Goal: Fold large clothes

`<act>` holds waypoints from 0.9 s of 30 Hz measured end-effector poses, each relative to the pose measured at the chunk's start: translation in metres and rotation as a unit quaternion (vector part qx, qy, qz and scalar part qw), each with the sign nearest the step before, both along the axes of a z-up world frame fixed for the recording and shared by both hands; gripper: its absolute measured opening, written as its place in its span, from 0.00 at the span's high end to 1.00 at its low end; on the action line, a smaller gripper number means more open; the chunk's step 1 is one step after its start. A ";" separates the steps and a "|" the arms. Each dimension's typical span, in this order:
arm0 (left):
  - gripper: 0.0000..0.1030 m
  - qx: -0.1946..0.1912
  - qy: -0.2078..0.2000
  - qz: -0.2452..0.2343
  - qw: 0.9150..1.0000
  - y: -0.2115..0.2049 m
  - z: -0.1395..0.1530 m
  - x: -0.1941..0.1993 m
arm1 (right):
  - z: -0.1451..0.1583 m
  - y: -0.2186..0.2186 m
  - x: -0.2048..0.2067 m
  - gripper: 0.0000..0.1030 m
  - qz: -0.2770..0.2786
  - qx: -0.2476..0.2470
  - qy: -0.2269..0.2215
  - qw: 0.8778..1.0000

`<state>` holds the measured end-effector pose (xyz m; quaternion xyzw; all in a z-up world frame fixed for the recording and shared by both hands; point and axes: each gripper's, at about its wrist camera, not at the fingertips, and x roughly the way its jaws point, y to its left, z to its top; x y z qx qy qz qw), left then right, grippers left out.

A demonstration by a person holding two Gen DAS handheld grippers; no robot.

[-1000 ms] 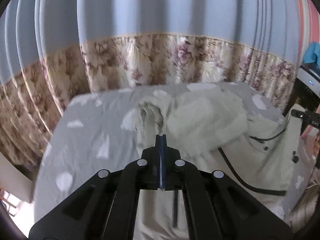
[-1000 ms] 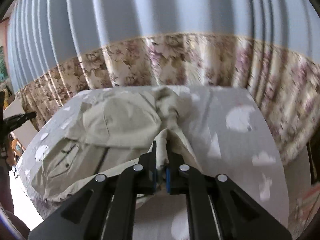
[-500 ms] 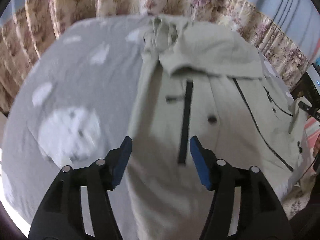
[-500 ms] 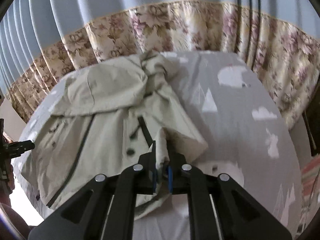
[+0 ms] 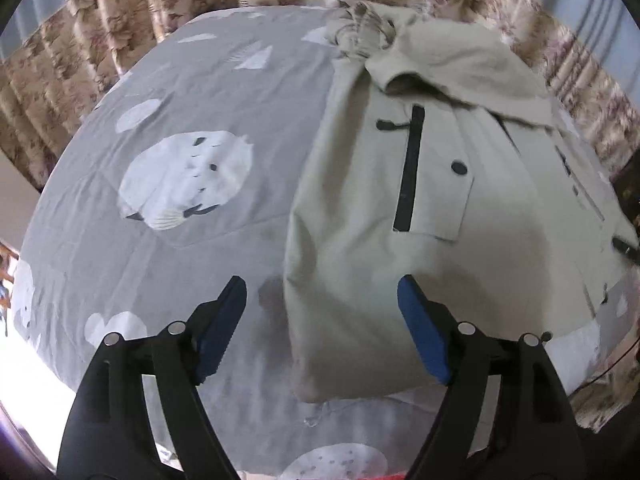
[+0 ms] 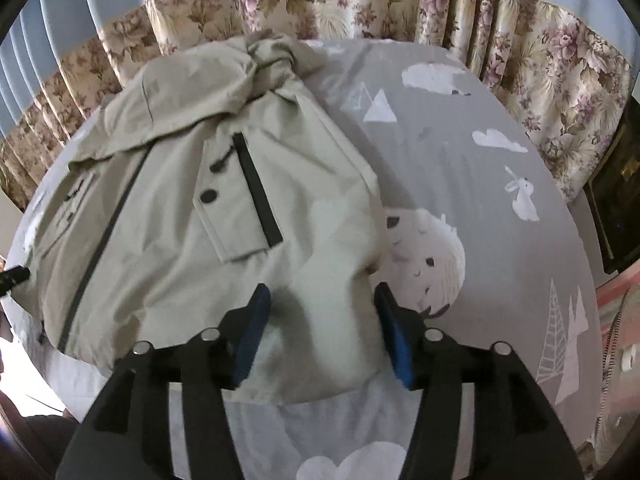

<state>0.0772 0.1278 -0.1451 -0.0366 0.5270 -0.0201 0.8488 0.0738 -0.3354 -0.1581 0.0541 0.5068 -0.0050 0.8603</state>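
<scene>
A large beige jacket (image 5: 432,200) with black zips and snap buttons lies spread on the bed, hood toward the far curtains; it also shows in the right wrist view (image 6: 208,216). My left gripper (image 5: 322,326) is open and empty, hovering over the jacket's lower left hem corner. My right gripper (image 6: 320,332) is open and empty, over the jacket's lower right hem. The sleeves are bunched near the hood (image 6: 272,60).
The bed has a grey sheet (image 5: 168,184) printed with white animals and clouds. Floral curtains (image 6: 360,4) hang behind the bed. A dark cabinet (image 6: 616,200) stands at the right. The bed's near edge runs just below both grippers.
Both grippers were shut on jacket fabric and lifted it; the left opened first, then the right. The jacket now lies flat on the bed and both grippers are lower.
</scene>
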 end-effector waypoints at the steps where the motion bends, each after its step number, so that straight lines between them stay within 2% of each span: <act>1: 0.14 -0.009 -0.002 0.003 1.000 0.002 0.001 -0.001 | -0.001 -0.001 0.000 0.41 0.000 0.000 0.000 1.000; 3: 0.15 -0.029 0.012 0.000 1.000 0.003 -0.007 0.002 | -0.006 -0.002 0.000 0.40 -0.003 0.008 0.007 1.000; 4: 0.23 -0.032 0.022 -0.005 0.999 0.001 -0.011 0.003 | -0.008 -0.002 0.000 0.40 -0.004 0.010 0.010 1.000; 5: 0.23 -0.033 0.024 -0.015 0.999 -0.005 -0.014 0.002 | -0.010 -0.002 0.000 0.39 -0.004 0.011 0.012 1.000; 6: 0.39 -0.028 0.017 -0.033 0.999 -0.014 -0.013 0.000 | -0.011 -0.001 0.000 0.39 -0.004 0.012 0.011 1.000; 7: 0.48 -0.022 0.014 -0.045 0.999 -0.021 -0.013 0.000 | -0.011 0.000 -0.001 0.40 -0.003 0.016 0.010 1.000; 8: 0.59 -0.010 0.005 -0.055 0.998 -0.029 -0.013 0.000 | -0.011 0.002 -0.001 0.45 0.000 0.022 0.011 1.000; 9: 0.78 0.005 -0.002 -0.060 0.998 -0.034 -0.013 0.002 | -0.012 0.004 -0.002 0.58 0.007 0.026 0.014 1.000; 10: 0.91 0.012 -0.005 -0.063 0.998 -0.037 -0.012 0.004 | -0.012 0.006 -0.002 0.63 0.010 0.024 0.014 1.000; 12: 0.94 -0.031 -0.006 -0.067 0.997 -0.031 -0.005 0.013 | -0.008 0.010 -0.002 0.93 0.016 0.018 0.008 1.000; 13: 0.95 -0.057 -0.014 -0.064 0.996 -0.026 0.003 0.018 | -0.004 0.010 -0.001 0.93 0.017 0.023 0.003 1.000; 15: 0.95 -0.065 -0.030 -0.072 0.995 -0.023 0.015 0.027 | 0.012 0.008 -0.001 0.93 0.023 0.043 -0.027 0.998; 21: 0.95 -0.054 -0.091 -0.111 0.988 -0.036 0.062 0.050 | 0.067 0.009 0.025 0.94 0.063 0.083 -0.104 0.989; 27: 0.95 -0.037 -0.150 -0.115 0.981 -0.040 0.108 0.096 | 0.107 0.017 0.080 0.94 0.091 0.065 -0.151 0.982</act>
